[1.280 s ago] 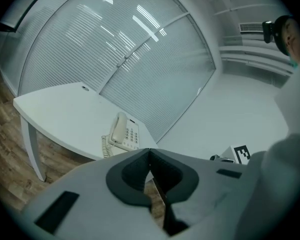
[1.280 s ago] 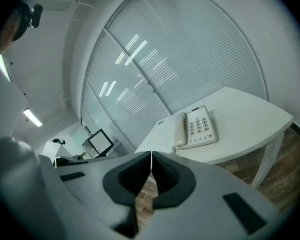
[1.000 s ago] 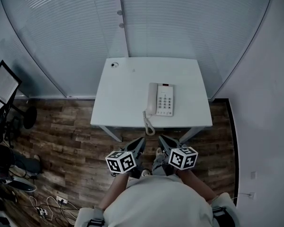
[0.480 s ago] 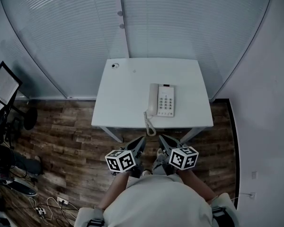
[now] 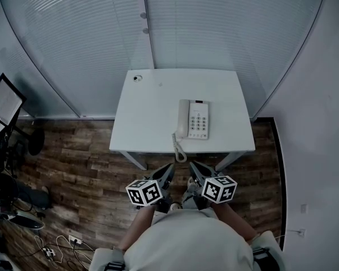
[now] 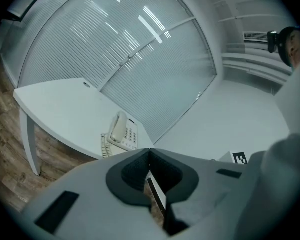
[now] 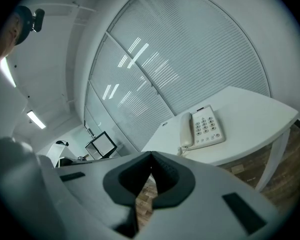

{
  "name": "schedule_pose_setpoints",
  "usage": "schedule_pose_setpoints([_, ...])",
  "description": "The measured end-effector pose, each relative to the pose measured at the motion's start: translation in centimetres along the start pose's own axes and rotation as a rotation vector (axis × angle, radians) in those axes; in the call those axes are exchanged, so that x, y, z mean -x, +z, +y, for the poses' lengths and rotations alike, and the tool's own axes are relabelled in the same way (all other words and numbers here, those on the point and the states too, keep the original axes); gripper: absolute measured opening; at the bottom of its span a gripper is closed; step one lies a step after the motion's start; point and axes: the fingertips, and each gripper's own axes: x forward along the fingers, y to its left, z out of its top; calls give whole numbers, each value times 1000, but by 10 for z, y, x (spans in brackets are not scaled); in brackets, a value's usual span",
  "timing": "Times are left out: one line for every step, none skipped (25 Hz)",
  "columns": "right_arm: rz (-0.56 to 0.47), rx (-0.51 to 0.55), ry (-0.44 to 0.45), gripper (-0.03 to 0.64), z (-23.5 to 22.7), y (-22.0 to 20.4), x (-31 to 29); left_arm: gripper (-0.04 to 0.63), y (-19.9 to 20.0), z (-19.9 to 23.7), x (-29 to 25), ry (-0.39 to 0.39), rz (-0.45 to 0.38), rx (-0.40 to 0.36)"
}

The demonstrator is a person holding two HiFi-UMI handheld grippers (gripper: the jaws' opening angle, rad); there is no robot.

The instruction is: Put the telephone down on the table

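A cream desk telephone lies flat on the white table, right of centre near the front edge, its handset resting in the cradle on the left side. Its coiled cord hangs over the front edge. The telephone also shows in the left gripper view and the right gripper view. My left gripper and right gripper are held side by side in front of the table, short of its edge, both shut and empty.
Glass walls with blinds run behind the table, and a white wall stands at the right. A small round grommet sits at the table's far left corner. A tripod with a screen and cables occupy the wood floor at left.
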Motion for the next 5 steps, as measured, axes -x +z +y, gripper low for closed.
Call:
schedule_pose_setpoints([-1,-1,0,20,0,0,0,20,0,0,0,-1,-1,-1])
schedule_pose_setpoints([-2,-2,0,20,0,-1,0,20,0,0,1,-1,-1,-1])
schedule_pose_setpoints([-2,-4,0,20,0,-1,0,20,-1,0,1,-2,-2,0])
schedule_pose_setpoints([-3,-7,-1,20,-1,-2,0,20,-1,0,1,-3,-2,1])
schedule_pose_setpoints([-3,-10,-1,20,-1,-2,0,20,-2,0,1,-4,-2,1])
